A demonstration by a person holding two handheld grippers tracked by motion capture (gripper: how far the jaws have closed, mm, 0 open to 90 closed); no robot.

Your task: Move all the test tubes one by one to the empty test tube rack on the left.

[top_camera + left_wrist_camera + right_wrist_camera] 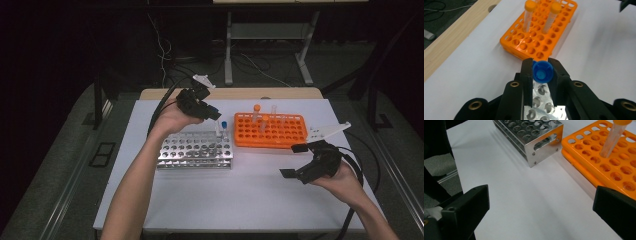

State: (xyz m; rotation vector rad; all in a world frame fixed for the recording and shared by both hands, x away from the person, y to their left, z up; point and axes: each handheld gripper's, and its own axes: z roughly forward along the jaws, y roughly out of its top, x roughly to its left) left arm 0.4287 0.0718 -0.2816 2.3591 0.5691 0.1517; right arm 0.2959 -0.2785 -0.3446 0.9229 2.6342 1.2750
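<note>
Left gripper [541, 72]: blue-capped tube [542, 72] pinched above metal rack [541, 105], centre frame | right gripper [298, 161]: jaws spread, nothing held | risk: tube judged likely to catch a hole's rim if misaligned.

The white-topped table [240, 200] glows bright under overhead light while the room around it sinks into near black. Soft, short shadows sit beside the shiny perforated metal rack [196, 150] and the bright orange plastic rack [270, 131]. In the left gripper view, the far orange rack [541, 30] is slightly soft. Glare flashes off the metal rack [541, 143] in the right gripper view, with black jaws blurred up close.
</note>
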